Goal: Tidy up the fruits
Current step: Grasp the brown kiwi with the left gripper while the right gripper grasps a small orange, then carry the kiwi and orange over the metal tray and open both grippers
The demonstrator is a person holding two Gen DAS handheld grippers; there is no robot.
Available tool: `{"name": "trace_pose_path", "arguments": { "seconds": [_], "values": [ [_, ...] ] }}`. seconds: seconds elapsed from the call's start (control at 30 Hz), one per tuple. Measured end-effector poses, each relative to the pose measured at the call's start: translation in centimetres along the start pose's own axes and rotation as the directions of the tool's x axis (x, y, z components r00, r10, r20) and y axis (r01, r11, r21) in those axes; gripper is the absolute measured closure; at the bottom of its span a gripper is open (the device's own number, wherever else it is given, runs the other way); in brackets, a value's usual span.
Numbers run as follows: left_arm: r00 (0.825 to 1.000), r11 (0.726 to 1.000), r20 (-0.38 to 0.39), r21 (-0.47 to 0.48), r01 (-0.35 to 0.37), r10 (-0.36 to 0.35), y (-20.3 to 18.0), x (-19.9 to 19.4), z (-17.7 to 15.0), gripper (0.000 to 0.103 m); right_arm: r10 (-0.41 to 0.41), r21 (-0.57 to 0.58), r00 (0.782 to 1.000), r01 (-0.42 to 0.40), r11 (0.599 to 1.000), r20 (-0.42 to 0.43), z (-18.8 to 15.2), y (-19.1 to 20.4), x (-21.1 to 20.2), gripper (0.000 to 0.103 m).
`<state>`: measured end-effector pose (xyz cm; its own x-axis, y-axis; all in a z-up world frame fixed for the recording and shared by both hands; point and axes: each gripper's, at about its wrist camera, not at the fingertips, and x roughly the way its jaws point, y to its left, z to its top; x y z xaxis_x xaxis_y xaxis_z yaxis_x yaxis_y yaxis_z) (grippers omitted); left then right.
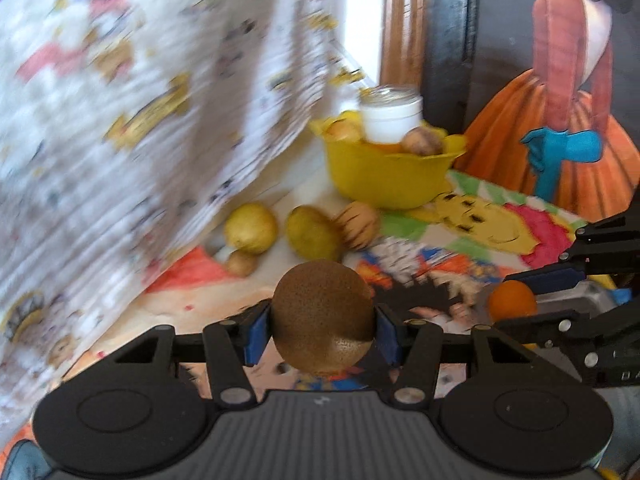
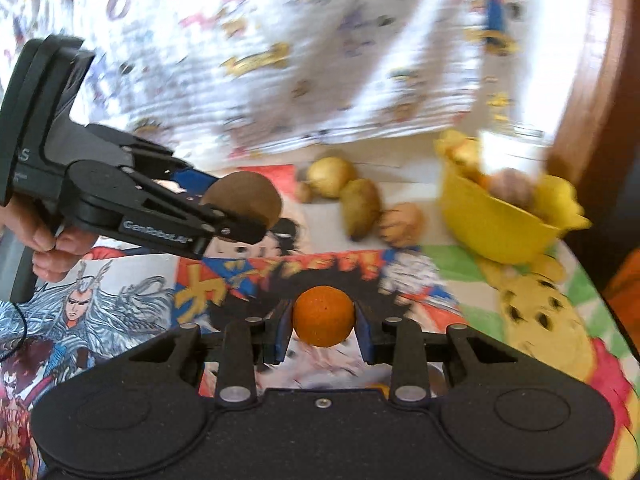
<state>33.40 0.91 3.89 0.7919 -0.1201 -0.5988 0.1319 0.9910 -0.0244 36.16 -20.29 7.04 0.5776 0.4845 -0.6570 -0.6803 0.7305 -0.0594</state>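
Note:
My left gripper (image 1: 322, 330) is shut on a brown kiwi (image 1: 323, 316) and holds it above the table; it also shows in the right wrist view (image 2: 244, 200). My right gripper (image 2: 324, 322) is shut on a small orange (image 2: 324, 316), which also shows in the left wrist view (image 1: 513, 302). A yellow bowl (image 1: 386, 178) stands at the back with fruit and a white jar (image 1: 392, 116) in it. In front of the bowl lie a lemon (image 1: 251, 228), a yellow-green pear (image 1: 312, 234) and a tan striped fruit (image 1: 358, 224).
The table is covered with colourful cartoon prints (image 2: 120, 304). A patterned curtain (image 1: 120, 120) hangs along the left and back. A small brown fruit (image 1: 241, 263) lies by the lemon. A dark chair (image 1: 472, 40) and a wooden frame (image 1: 404, 20) stand behind the bowl.

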Motion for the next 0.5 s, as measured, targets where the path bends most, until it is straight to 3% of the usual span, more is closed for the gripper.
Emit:
{"name": "trace_pose_path", "arguments": {
  "seconds": [0.23, 0.5],
  "values": [
    [0.998, 0.998, 0.024, 0.026, 0.061, -0.062, -4.4, -0.2, 1.4, 0.044, -0.107, 0.073, 0.994, 0.105, 0.992, 0.033, -3.2, -3.0, -4.4, 0.068],
    [0.991, 0.99, 0.0, 0.056, 0.132, -0.132, -9.6, 0.8, 1.5, 0.044, -0.194, 0.127, 0.981, 0.189, 0.974, 0.028, -7.2, -5.3, -6.2, 0.068]
  ]
}}
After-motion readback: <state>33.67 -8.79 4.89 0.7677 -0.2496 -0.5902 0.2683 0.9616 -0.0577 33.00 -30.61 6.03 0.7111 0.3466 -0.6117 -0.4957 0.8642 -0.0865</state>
